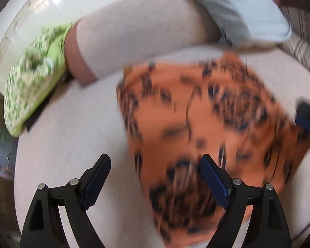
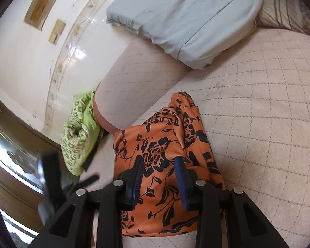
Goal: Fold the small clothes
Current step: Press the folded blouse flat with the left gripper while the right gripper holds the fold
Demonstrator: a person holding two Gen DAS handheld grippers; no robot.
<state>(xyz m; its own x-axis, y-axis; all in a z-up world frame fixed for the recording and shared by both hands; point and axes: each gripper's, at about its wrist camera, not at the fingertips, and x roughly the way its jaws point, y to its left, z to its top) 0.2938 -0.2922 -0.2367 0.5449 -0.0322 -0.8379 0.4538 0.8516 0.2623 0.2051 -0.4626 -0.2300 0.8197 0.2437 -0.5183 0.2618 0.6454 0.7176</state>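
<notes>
An orange garment with a black floral print lies folded on the quilted white bed cover. My right gripper hovers right over its near part, jaws partly open with the cloth seen between the blue pads; it grips nothing. In the blurred left wrist view the same garment lies ahead and to the right. My left gripper is wide open and empty, its right finger over the garment's edge. The right gripper shows as a dark blur at the right edge.
A green patterned cloth bundle lies at the bed's left edge beside a long white bolster. A pale blue pillow lies at the head. A white wall and dark wood furniture stand to the left.
</notes>
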